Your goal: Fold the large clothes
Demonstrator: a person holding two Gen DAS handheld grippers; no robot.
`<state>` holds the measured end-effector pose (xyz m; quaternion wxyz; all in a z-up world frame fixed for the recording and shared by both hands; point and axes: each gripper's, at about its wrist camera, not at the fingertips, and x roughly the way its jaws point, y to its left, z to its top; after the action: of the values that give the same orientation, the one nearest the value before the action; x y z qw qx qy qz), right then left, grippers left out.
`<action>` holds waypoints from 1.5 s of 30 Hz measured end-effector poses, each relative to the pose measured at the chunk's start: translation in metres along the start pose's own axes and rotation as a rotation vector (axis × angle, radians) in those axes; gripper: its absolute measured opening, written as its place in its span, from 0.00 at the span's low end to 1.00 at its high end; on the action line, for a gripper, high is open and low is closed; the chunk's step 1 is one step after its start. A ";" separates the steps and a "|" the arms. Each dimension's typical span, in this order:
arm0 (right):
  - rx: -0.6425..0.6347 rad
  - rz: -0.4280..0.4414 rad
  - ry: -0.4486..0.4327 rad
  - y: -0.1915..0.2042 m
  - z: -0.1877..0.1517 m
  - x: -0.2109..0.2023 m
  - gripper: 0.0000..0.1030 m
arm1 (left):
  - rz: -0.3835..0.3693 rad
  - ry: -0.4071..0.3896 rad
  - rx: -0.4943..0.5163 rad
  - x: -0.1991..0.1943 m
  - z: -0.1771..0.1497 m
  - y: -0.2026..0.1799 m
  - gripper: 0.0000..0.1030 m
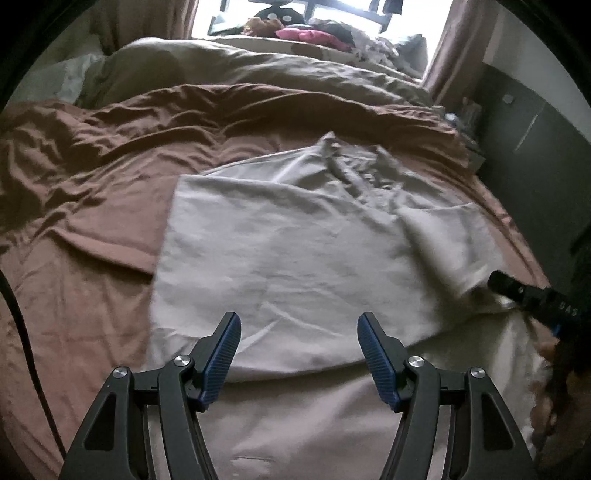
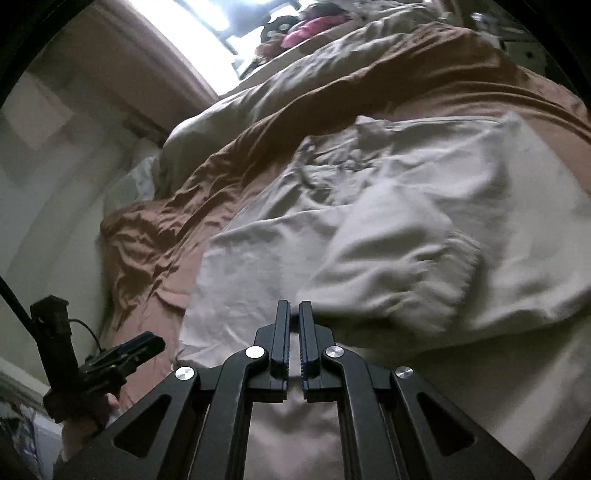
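A large pale beige garment (image 1: 295, 236) lies spread on the brown bed sheet (image 1: 92, 192), partly folded, with a crumpled upper part. My left gripper (image 1: 299, 332) is open and empty, hovering over the garment's near edge. My right gripper (image 2: 294, 310) is shut on a fold of the garment (image 2: 388, 240) and lifts it, so the cloth bulges toward the camera. The right gripper also shows in the left wrist view (image 1: 532, 295) at the garment's right edge. The left gripper shows in the right wrist view (image 2: 122, 354) at the lower left.
A rumpled beige duvet (image 1: 258, 70) lies at the far end of the bed, with pillows (image 1: 74, 74) at the left. Toys and clothes (image 1: 303, 29) sit by the bright window. Dark furniture (image 1: 535, 147) stands right of the bed.
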<state>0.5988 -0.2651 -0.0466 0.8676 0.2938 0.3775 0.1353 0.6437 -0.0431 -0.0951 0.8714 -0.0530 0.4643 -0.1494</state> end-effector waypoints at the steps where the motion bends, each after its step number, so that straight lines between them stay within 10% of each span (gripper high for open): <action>1: 0.019 0.010 -0.011 -0.005 -0.009 -0.008 0.38 | -0.020 -0.002 -0.001 0.000 0.002 -0.005 0.79; 2: 0.046 0.024 -0.023 -0.013 -0.007 -0.020 0.72 | -0.027 -0.009 0.002 -0.001 0.003 -0.011 0.84; 3: 0.060 0.040 -0.041 -0.021 -0.014 -0.028 0.81 | -0.028 -0.020 0.009 -0.002 0.004 -0.017 0.85; 23: 0.400 -0.110 -0.156 -0.167 -0.028 -0.086 0.80 | -0.082 0.078 0.259 0.083 0.007 -0.183 0.86; 38: 0.514 -0.171 -0.124 -0.194 -0.033 -0.072 0.20 | 0.072 0.172 0.288 0.174 0.002 -0.220 0.86; 45: 0.518 -0.205 -0.144 -0.184 -0.030 -0.071 0.19 | 0.194 0.156 0.237 0.162 0.017 -0.170 0.86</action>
<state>0.5307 -0.4313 -0.1348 0.7974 0.4747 0.3648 -0.0750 0.7068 -0.2555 -0.1746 0.8432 0.1068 0.5125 -0.1218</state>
